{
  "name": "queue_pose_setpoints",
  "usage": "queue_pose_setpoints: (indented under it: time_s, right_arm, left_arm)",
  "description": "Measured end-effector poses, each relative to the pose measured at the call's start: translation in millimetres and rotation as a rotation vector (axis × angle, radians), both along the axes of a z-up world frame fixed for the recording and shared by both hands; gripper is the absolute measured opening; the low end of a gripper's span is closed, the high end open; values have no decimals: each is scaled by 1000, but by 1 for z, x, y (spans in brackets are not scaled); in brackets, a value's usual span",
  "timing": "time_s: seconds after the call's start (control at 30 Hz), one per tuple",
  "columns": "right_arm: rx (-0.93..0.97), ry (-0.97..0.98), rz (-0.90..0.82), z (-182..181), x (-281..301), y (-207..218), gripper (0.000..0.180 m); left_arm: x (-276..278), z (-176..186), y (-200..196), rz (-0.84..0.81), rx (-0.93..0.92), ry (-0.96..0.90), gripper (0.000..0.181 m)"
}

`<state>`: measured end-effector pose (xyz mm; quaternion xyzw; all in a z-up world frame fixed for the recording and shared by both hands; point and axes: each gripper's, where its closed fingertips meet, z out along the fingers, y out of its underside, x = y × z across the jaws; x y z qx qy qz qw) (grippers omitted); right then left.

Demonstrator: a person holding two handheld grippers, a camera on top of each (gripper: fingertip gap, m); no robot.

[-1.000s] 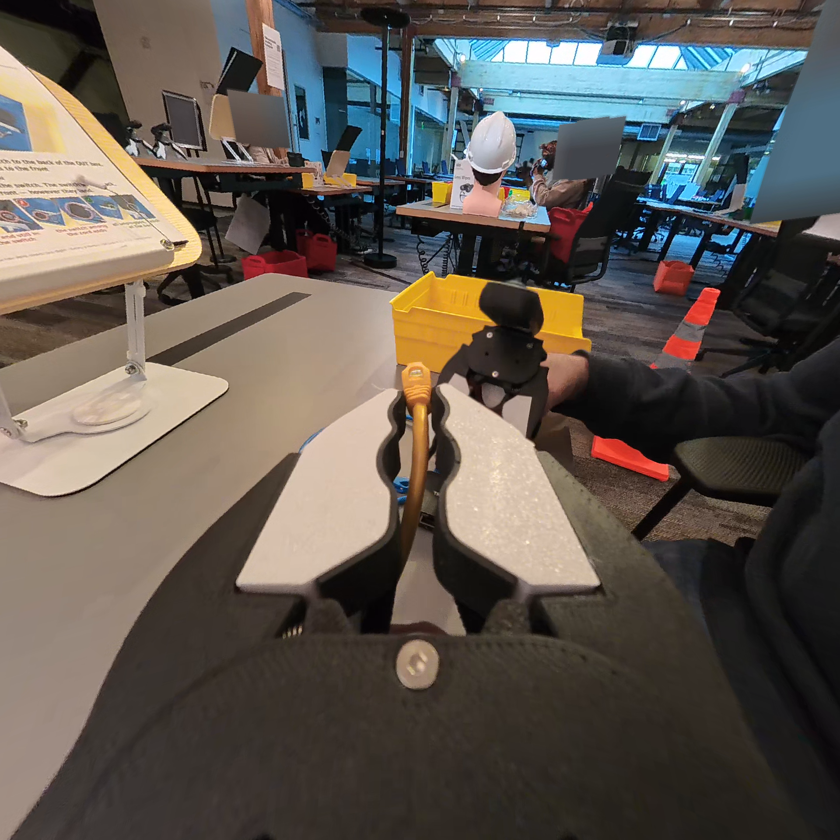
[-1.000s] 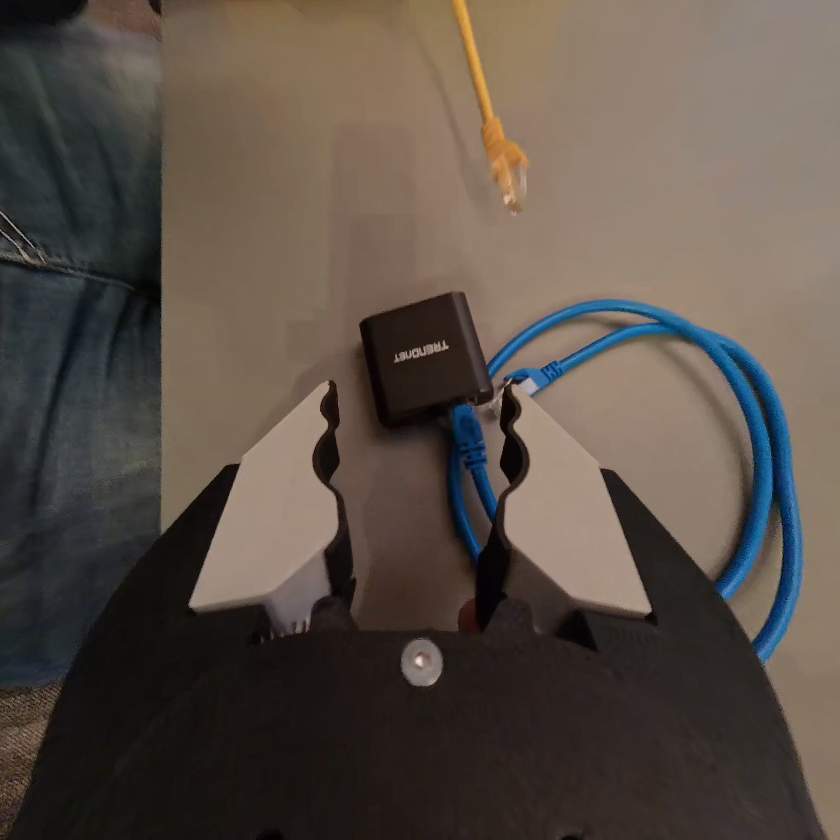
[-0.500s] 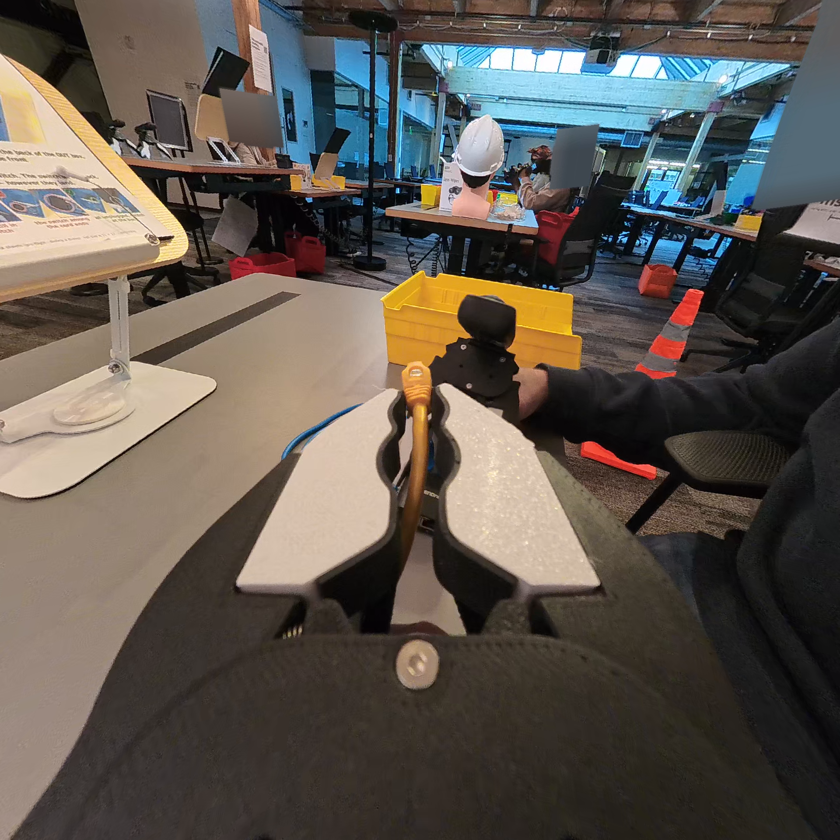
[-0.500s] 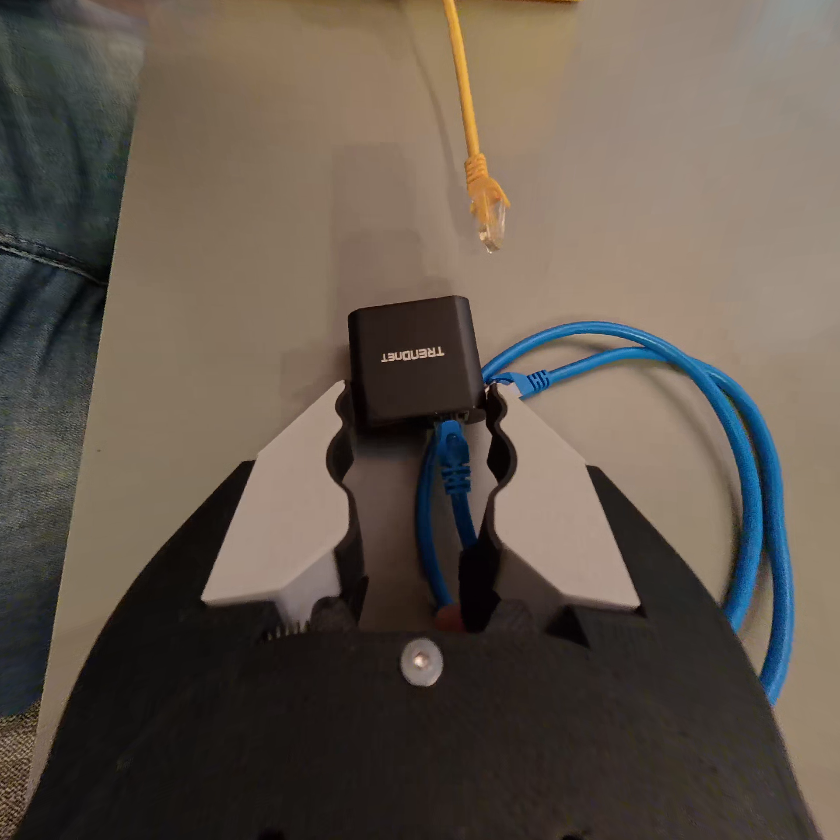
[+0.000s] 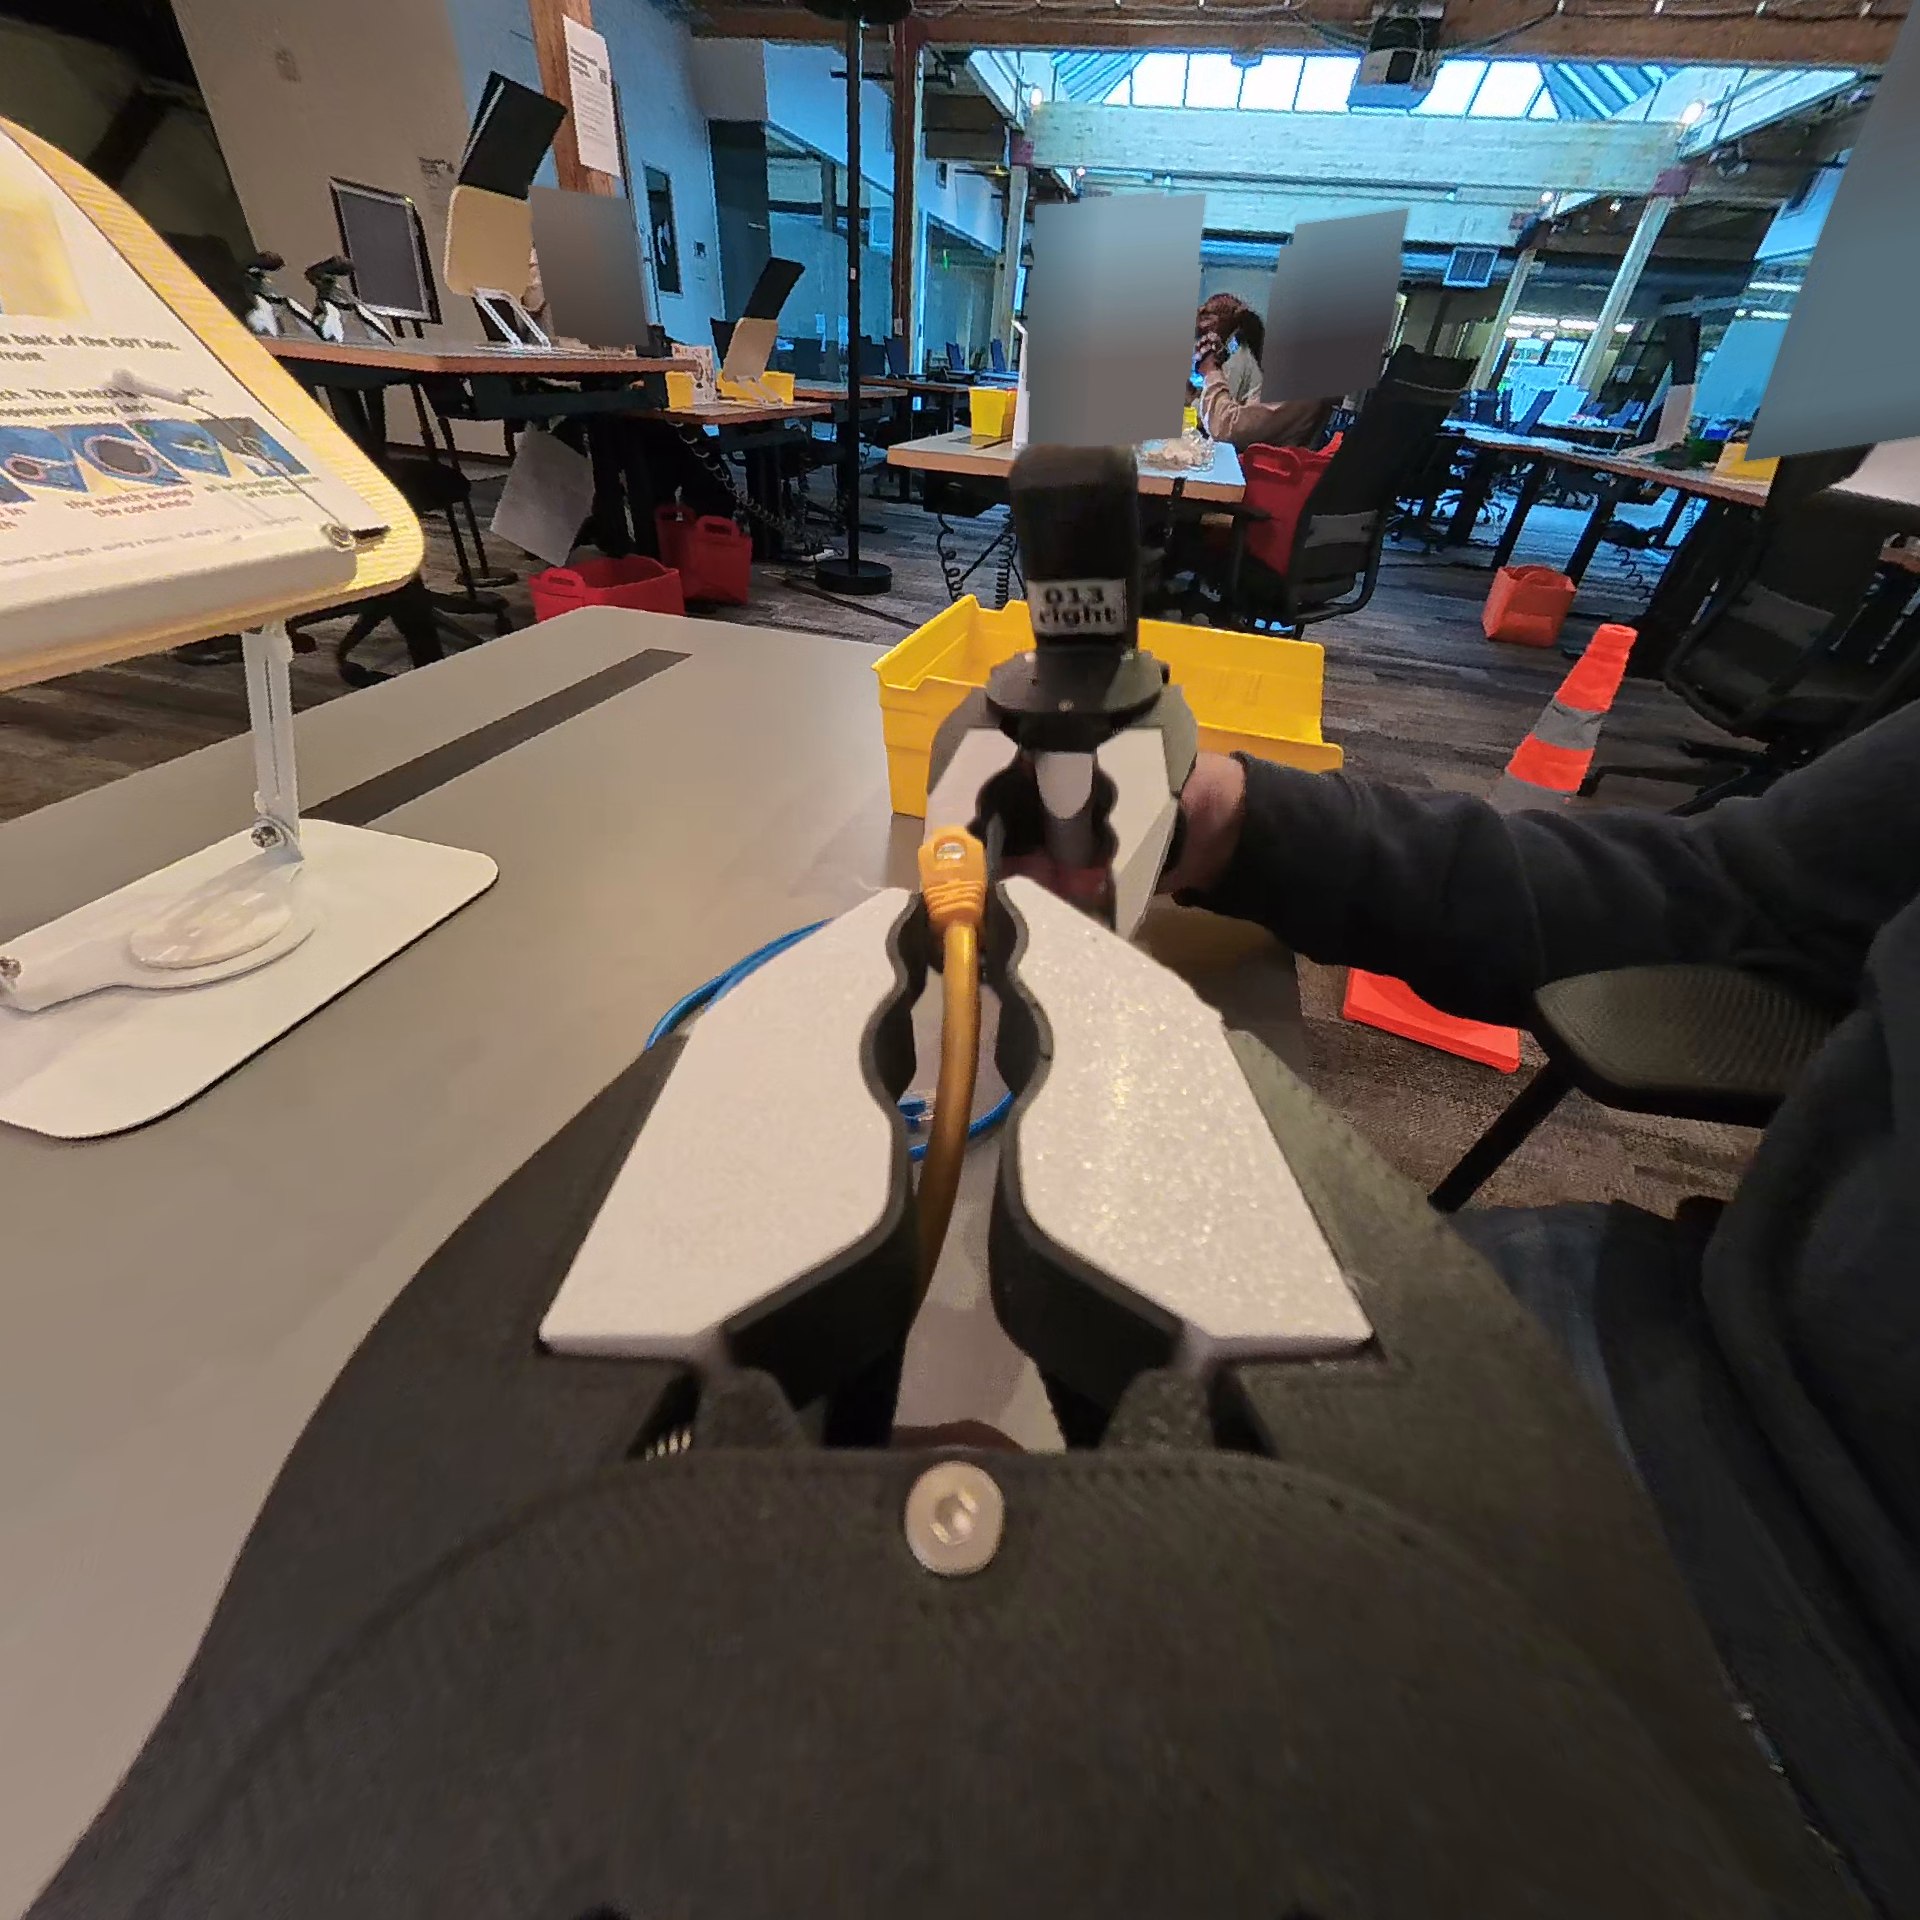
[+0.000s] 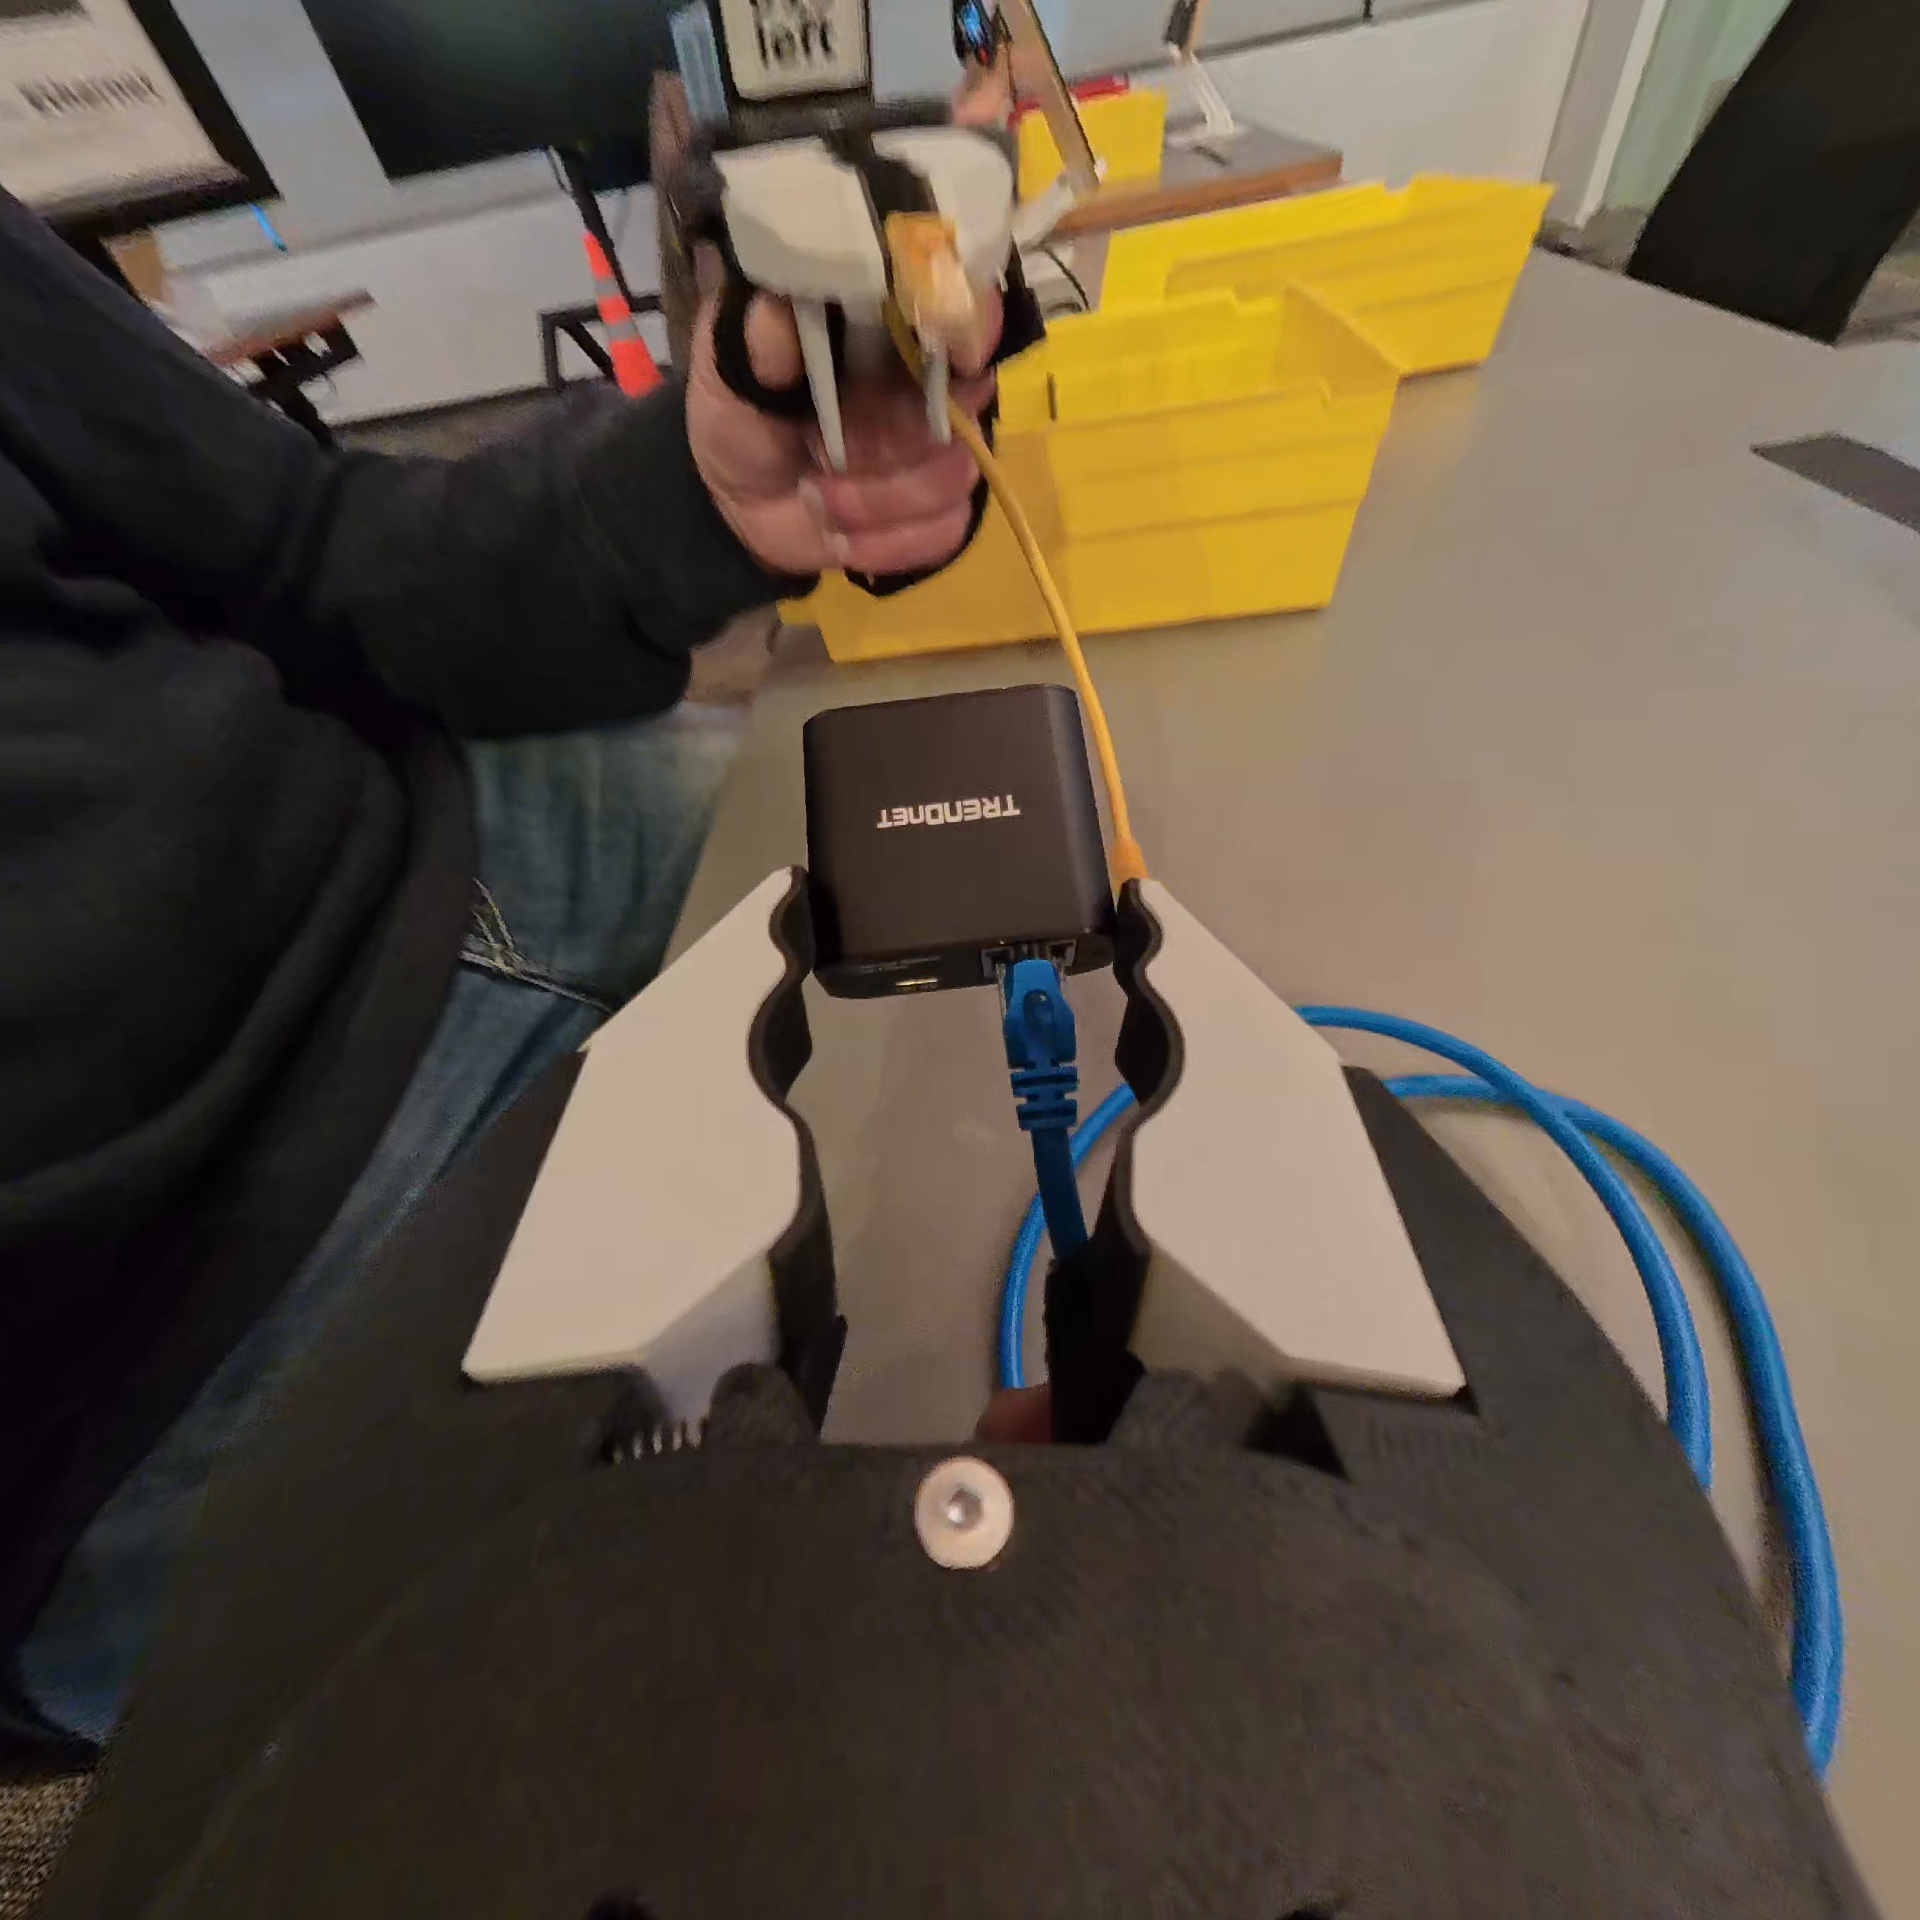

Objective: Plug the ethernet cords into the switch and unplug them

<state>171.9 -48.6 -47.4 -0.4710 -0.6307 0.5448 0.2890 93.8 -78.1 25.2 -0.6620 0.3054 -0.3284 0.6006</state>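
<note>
Switch (image 6: 951, 821), black, sits at frame centre of the right wrist view on the grey table (image 6: 1507, 727), clamped at its sides by the right gripper (image 6: 961, 914). Blue cord (image 6: 1044, 1091) is plugged into its near face, looping lower right. Left gripper (image 5: 956, 914), jaws closed on the yellow cord (image 5: 956, 1039), holds its connector at the fingertips.

Bright skylit hall, strong wide-angle edge distortion; right wrist view's background is motion-blurred.
</note>
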Motion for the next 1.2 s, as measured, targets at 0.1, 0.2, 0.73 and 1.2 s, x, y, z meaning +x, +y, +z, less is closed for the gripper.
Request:
queue_pose_setpoints:
  time_s: [0.1,0.2,0.73,1.2]
  right_arm:
    - [-34,43,43,16,1,-3,58]
    - [-28,37,61,21,-1,-4,58]
    - [-7,21,93,36,-9,-8,58]
    - [-45,17,142,42,-7,-12,58]
  left_arm:
    - [8,-5,1,-10,-7,31,11]
    - [14,-9,2,-13,-16,56,11]
    - [30,-11,4,-21,-13,64,11]
    - [34,-10,1,-37,0,88,11]
